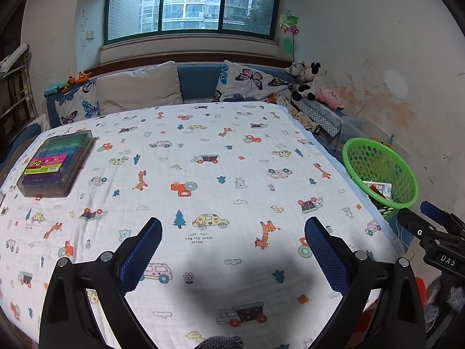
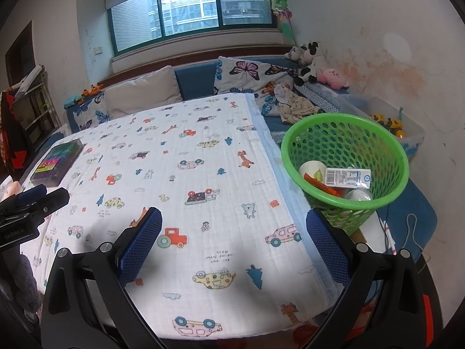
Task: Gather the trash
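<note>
Left gripper (image 1: 232, 226): your fingers are spread wide over the printed cloth (image 1: 203, 151), holding nothing.
Right gripper (image 2: 234, 218): yours is wide open too, empty, just beside the basket.
Basket (image 2: 345, 133): green, off the table's right edge.
Trash: a paper cup (image 2: 312, 170) and a carton (image 2: 347, 177) lie inside it.
Marker box (image 1: 56, 163): far left on the cloth.

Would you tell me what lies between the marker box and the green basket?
Only patterned cloth between the marker box and green basket, in the left wrist view.

Daylit window (image 1: 190, 7) above blue sofa (image 1: 197, 80), stained white wall (image 1: 377, 58) alongside.
</note>
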Demonstrator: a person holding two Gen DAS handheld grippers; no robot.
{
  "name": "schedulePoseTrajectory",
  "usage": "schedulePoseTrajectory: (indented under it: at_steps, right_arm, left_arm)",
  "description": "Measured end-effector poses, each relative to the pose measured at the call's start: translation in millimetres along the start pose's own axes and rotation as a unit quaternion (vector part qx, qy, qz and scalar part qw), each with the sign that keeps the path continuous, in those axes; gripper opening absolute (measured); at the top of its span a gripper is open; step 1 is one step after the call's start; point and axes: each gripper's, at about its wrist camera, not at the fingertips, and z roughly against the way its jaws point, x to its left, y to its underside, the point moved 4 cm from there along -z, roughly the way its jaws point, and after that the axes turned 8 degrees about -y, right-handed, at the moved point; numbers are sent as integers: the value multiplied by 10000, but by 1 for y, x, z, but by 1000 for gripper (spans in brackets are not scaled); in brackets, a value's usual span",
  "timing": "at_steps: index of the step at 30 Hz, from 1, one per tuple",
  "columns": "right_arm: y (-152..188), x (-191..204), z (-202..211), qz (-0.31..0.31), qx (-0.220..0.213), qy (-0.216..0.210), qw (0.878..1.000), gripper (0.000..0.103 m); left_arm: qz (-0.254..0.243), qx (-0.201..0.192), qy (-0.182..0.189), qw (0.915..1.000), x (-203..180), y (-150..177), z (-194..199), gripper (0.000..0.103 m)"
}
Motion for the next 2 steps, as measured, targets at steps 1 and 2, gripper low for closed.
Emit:
schedulePoseTrajectory:
  at_steps: [1, 2]
  right_arm:
    - [0, 0, 0, -2, 2, 0, 10000, 99]
    - [0, 0, 0, 1, -2, -1, 10000, 99]
  left_arm:
    - [0, -5, 0, 10000, 0, 1, 0, 95]
    - [0, -11, -6, 10000, 0, 0, 0, 95]
